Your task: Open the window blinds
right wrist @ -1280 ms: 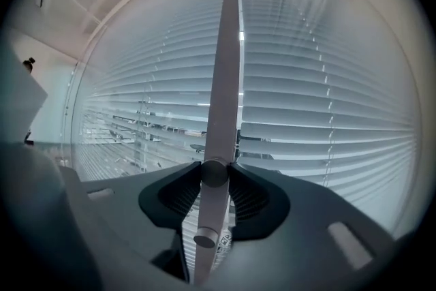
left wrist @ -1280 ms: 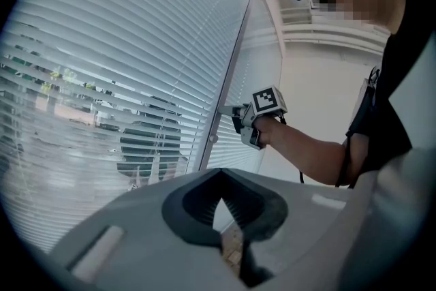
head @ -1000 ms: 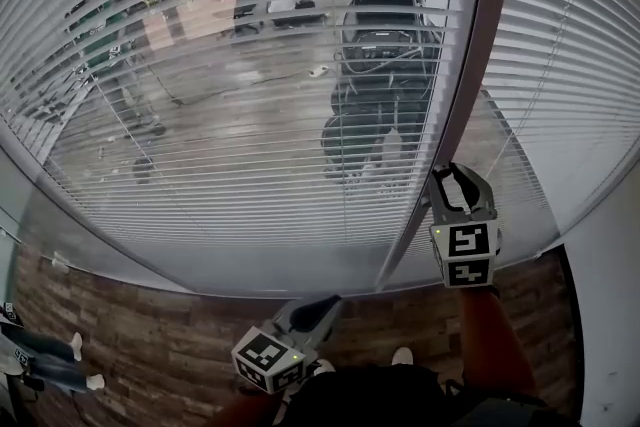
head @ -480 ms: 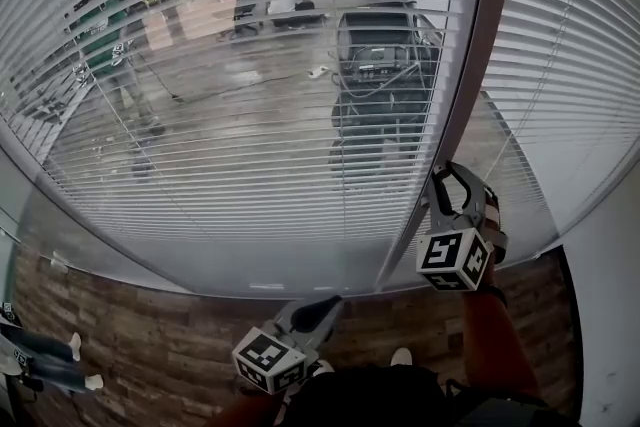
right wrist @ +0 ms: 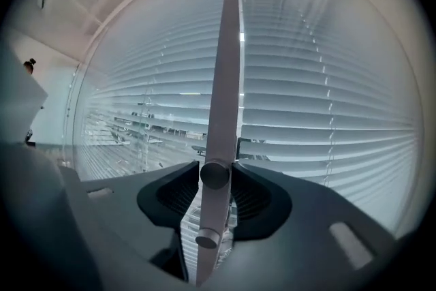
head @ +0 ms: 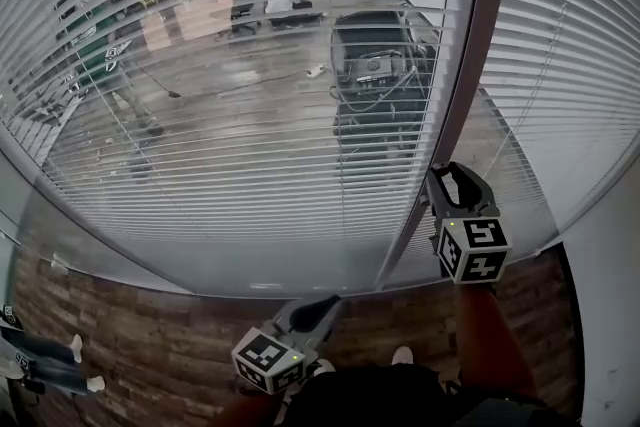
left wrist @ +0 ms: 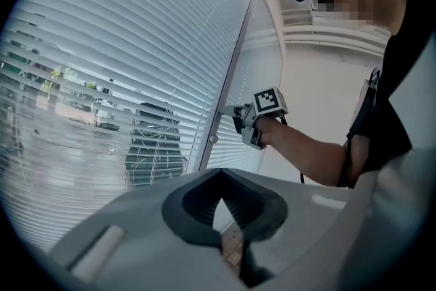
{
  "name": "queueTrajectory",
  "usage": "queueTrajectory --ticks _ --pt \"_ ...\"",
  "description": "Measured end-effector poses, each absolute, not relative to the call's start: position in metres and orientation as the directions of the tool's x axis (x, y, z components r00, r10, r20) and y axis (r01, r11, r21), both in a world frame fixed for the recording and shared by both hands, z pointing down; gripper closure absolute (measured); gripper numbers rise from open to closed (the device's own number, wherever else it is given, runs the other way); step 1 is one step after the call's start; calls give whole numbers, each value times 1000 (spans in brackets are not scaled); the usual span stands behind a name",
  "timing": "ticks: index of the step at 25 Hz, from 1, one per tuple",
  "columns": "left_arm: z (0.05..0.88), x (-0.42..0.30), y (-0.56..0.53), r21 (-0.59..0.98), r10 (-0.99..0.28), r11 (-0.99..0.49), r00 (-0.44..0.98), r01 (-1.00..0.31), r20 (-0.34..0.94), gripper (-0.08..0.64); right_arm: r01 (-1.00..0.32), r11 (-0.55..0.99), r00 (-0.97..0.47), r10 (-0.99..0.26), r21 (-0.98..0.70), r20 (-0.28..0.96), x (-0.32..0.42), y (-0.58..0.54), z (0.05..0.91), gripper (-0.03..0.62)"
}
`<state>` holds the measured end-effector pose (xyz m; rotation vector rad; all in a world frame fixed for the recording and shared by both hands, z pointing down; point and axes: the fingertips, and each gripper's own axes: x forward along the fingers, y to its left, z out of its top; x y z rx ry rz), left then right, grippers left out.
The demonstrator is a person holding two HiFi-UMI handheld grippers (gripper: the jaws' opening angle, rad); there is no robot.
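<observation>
White slatted blinds (head: pixel 250 115) cover the window, and dim shapes show between the slats. A thin pale tilt wand (head: pixel 400 250) hangs along the brown window post (head: pixel 480 45). My right gripper (head: pixel 447 177) is level at the wand. In the right gripper view the wand (right wrist: pixel 225 78) runs upright between the dark pads (right wrist: pixel 255 197) of this gripper (right wrist: pixel 215 177). Its jaws have just been opening and no longer press on the wand. My left gripper (head: pixel 330 301) hangs low near my body, jaws together, holding nothing. The left gripper view shows the left gripper's own tips (left wrist: pixel 219 177) and the right gripper (left wrist: pixel 235 112).
A second blind (head: pixel 580 65) covers the pane right of the post. A white wall (head: pixel 610 315) stands at the far right. Wood-plank floor (head: pixel 150 345) lies below the sill, with my shoes near the bottom edge.
The right gripper has rolled about the wand: its marker cube tipped to the left, then swung back to the right. The left gripper has stayed put.
</observation>
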<state>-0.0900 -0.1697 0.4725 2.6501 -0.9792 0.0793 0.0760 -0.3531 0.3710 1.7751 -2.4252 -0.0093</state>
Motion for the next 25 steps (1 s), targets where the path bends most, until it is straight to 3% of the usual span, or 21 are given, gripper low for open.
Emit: queueTrajectory --ticks 5,10,19,25 --pt "473 -90 -172 272 -629 -714 762 -645 156 558 -949 286 -273 -955 128 112 77 -357 372 440" --pt "473 -92 -172 270 -632 -709 757 -652 166 558 -911 276 -248 -960 306 128 74 -356 371 443" --pt "473 -90 -173 266 -626 -716 762 -646 166 558 -715 211 -167 -977 667 129 69 -354 373 445" --pt "473 -89 -172 267 -624 -718 765 -642 162 558 -615 188 -140 -982 765 129 67 -353 375 445"
